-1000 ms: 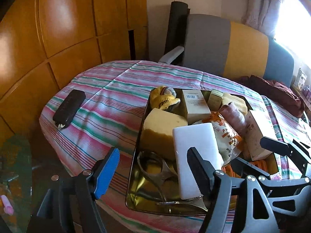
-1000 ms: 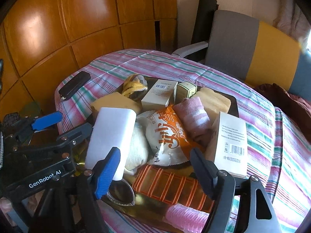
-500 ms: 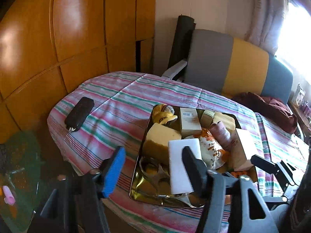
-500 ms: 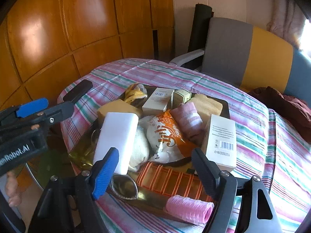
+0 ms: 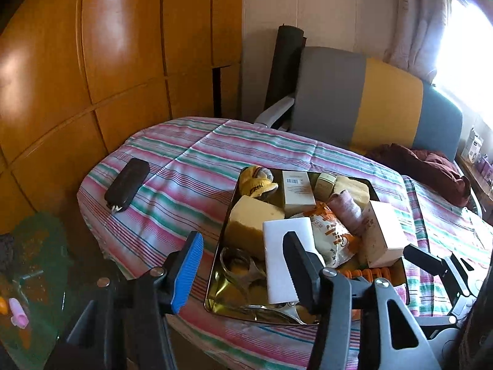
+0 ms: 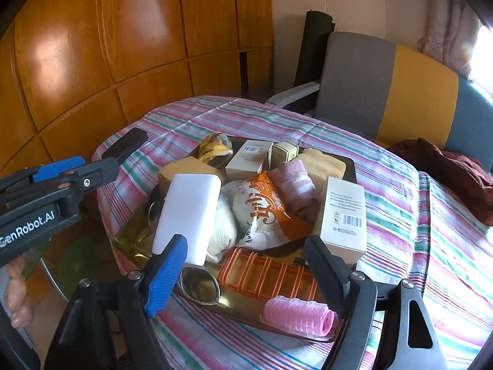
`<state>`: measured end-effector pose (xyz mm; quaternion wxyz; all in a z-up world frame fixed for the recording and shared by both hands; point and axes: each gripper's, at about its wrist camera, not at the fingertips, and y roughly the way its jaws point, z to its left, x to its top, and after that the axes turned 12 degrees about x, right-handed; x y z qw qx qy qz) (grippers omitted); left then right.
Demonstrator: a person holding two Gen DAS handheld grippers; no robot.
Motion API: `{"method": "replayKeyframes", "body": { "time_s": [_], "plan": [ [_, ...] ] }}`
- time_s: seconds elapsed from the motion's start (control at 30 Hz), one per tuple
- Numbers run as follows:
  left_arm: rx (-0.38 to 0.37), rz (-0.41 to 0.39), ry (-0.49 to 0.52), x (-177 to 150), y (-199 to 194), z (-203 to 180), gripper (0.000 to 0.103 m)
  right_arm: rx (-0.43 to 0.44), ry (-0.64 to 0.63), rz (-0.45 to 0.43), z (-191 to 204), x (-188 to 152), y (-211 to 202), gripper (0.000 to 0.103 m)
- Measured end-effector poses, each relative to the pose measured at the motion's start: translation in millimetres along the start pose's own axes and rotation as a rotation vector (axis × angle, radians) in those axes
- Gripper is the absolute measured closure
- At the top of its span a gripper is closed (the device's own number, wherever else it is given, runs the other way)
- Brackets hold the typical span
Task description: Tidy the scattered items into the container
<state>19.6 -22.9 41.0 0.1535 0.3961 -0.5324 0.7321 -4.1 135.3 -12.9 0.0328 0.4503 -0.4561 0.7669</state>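
- The left gripper (image 5: 242, 265) hangs over the near left edge of the tray (image 5: 215, 289). Its jaws have just been closing a bit, but they are apart and nothing is between them.
- The right gripper (image 6: 246, 265) hangs over the near side of the tray (image 6: 349, 166). Its jaws have just been opening and are apart. They hold nothing.
- The shiny tray sits on a table with a striped cloth (image 5: 191, 160), and it is piled full.
- A white block (image 6: 188, 212) leans on a yellow sponge (image 5: 249, 219) at the left of the pile.
- An orange and white snack bag (image 6: 262, 212) lies in the middle, with a rolled pink towel (image 6: 295, 185) just behind it.
- A pale box with a barcode (image 6: 343, 215) stands at the right side.
- An orange ribbed thing (image 6: 265, 274) and a spoon (image 6: 200, 285) lie at the near side.
- A pink hair roller (image 6: 297, 314) rests on the near rim of the tray.
- A black case (image 5: 127, 182) lies on the cloth, well apart from the tray, on the left.
- A grey and yellow chair (image 6: 385, 89) stands behind the table.
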Motion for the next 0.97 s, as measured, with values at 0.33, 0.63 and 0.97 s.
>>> {"method": "replayKeyframes", "body": {
  "time_s": [0.33, 0.63, 0.97],
  "plan": [
    [-0.018, 0.005, 0.020, -1.3, -0.5, -3.7, 0.048, -0.017, -0.014, -0.013, 2.3, 1.0, -3.2, 0.017],
    [-0.022, 0.008, 0.030, -3.0, 1.2, -5.5, 0.048, -0.019, -0.008, -0.013, 0.1, 0.6, -2.7, 0.015],
    [-0.030, 0.010, 0.045, -3.3, 1.8, -7.5, 0.051, -0.026, -0.016, -0.014, 0.0, 0.0, -1.3, 0.015]
  ]
}}
